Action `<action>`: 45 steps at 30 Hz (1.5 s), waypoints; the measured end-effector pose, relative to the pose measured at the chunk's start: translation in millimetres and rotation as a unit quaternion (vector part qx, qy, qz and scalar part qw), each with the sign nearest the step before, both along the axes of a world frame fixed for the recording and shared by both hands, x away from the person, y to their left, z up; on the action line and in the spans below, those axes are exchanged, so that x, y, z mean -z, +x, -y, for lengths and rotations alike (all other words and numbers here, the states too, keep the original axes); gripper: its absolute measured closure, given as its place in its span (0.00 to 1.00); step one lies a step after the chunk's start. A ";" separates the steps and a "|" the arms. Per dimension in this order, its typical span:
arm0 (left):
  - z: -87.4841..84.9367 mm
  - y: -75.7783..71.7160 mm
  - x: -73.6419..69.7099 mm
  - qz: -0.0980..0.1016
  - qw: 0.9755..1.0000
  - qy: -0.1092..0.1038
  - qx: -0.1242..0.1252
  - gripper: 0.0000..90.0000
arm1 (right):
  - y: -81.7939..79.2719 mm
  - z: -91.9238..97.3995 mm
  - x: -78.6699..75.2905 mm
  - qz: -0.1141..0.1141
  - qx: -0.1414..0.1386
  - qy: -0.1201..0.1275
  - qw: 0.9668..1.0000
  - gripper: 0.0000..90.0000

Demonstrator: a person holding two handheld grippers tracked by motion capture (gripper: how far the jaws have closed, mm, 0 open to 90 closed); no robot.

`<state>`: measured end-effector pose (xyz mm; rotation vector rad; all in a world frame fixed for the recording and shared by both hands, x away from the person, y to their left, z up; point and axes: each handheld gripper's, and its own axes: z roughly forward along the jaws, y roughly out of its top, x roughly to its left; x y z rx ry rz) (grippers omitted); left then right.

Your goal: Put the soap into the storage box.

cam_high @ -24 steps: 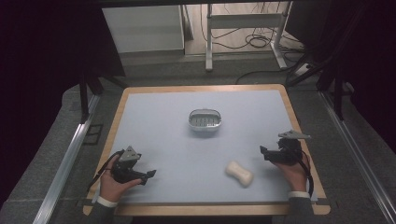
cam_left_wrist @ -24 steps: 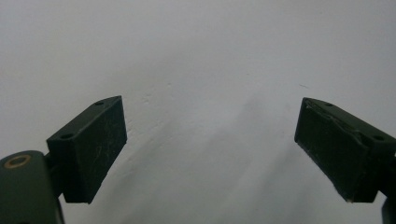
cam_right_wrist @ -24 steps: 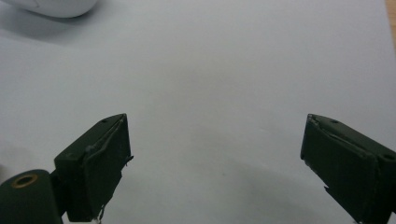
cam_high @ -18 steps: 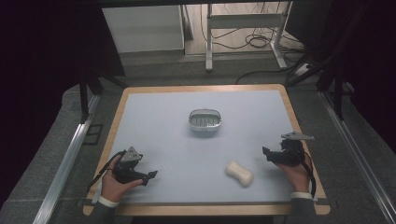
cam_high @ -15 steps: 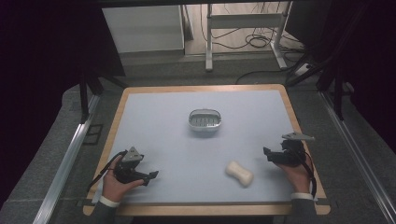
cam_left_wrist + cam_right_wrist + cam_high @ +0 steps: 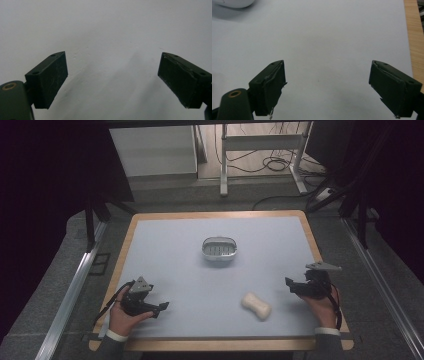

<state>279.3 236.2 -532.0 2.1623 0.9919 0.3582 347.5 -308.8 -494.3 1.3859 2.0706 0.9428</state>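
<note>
A cream bar of soap (image 6: 256, 306) lies on the pale mat near the front, right of centre. A small oval metal dish (image 6: 219, 248) with a ribbed insert stands in the middle of the table. My right gripper (image 6: 290, 286) is held just right of the soap, apart from it, pointing left. Its own view shows the right gripper (image 6: 327, 87) open and empty above the mat, with the soap's edge (image 6: 234, 3) at the top left. My left gripper (image 6: 159, 309) hovers at the front left, and the left gripper (image 6: 113, 82) is open with bare mat between its jaws.
The table (image 6: 150, 245) has a pale blue-grey mat inside a wooden rim (image 6: 414, 37). Metal rails (image 6: 70, 295) run along both sides. Beyond the far edge stand a white cabinet (image 6: 152, 150) and a desk frame with cables (image 6: 270, 165).
My right gripper has drifted slightly toward the near edge. The left gripper, the soap and the dish have stayed where they were.
</note>
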 end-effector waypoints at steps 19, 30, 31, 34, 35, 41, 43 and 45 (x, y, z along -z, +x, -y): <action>1.3 -2.7 -0.7 -0.010 1.000 0.000 0.002 0.10 | -16.2 -11.5 -23.4 0.017 -0.046 0.021 0.999 0.16; -2.2 -4.1 -4.3 -0.001 1.000 -0.006 0.001 0.10 | -13.2 -29.5 -39.4 0.013 -0.078 -0.010 0.997 0.16; -2.0 -4.0 -4.1 -0.001 1.000 -0.005 0.000 0.10 | -12.5 -30.5 -41.0 0.013 -0.080 -0.011 0.997 0.16; -1.1 -4.4 -3.9 -0.004 1.000 -0.007 0.001 0.10 | -11.3 -33.5 -45.6 0.009 -0.087 -0.018 0.996 0.16; -0.9 -4.4 -3.7 -0.005 1.000 -0.008 0.001 0.10 | -11.2 -35.0 -47.7 0.007 -0.090 -0.023 0.996 0.17; 0.0 -4.2 -3.1 -0.007 1.000 -0.007 0.004 0.10 | -10.8 -40.5 -50.1 -0.014 -0.101 -0.022 0.995 0.19; -0.1 -4.5 -3.3 -0.007 1.000 -0.008 0.005 0.10 | -11.5 -44.1 -49.9 -0.019 -0.108 -0.031 0.994 0.19; -0.2 -4.5 -3.5 -0.007 1.000 -0.009 0.005 0.10 | -12.4 -47.7 -49.7 -0.022 -0.116 -0.035 0.992 0.19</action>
